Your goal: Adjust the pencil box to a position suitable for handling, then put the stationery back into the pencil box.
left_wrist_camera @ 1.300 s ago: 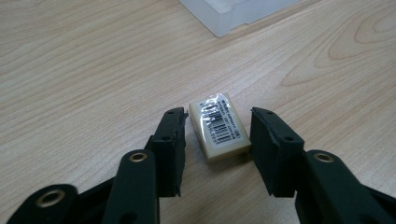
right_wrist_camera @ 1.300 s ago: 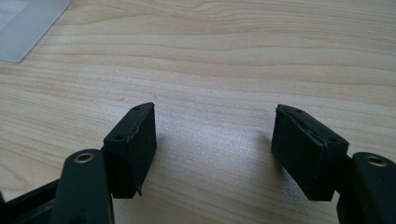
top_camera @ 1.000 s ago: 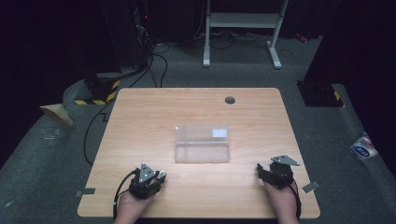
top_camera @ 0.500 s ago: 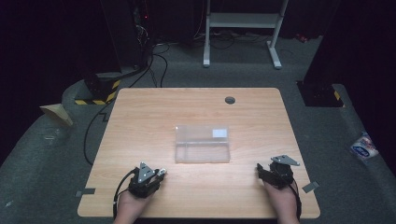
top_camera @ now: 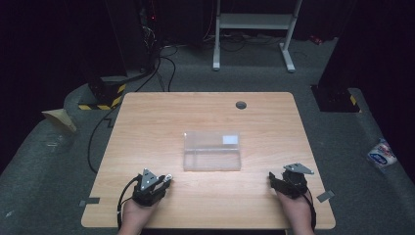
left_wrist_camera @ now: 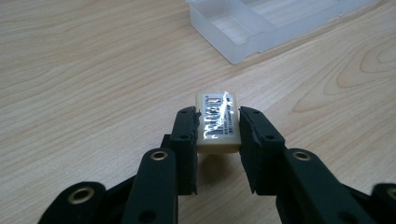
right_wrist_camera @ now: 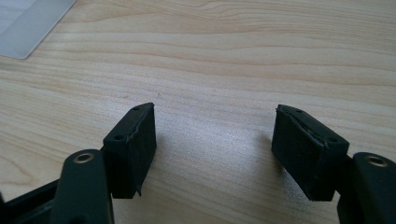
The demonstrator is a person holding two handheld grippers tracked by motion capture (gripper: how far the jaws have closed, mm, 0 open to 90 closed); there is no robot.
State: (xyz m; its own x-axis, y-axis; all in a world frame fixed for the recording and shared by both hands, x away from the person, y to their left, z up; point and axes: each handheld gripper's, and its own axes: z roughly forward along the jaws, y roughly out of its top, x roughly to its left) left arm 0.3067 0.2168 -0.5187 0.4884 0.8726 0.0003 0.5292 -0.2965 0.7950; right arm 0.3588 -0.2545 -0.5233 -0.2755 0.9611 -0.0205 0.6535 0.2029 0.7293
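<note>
A small cream block wrapped in shiny film with black print (left_wrist_camera: 217,122) sits between the jaws of my left gripper (left_wrist_camera: 217,128), which press on both its sides. From above, the left gripper (top_camera: 164,180) rests near the front left of the wooden table (top_camera: 147,127), the pale block (top_camera: 168,176) at its tip. A clear plastic compartment box (top_camera: 212,151) lies at the table's middle, its corner (left_wrist_camera: 243,28) ahead of the left jaws. My right gripper (right_wrist_camera: 215,140) stands open over bare wood, nothing between its pads. It rests at the front right (top_camera: 275,182).
A dark round grommet (top_camera: 241,105) sits near the table's far edge. Cables (top_camera: 161,63) and a white stand (top_camera: 252,29) are on the grey floor behind. A crumpled white packet (top_camera: 381,154) lies on the floor at the right.
</note>
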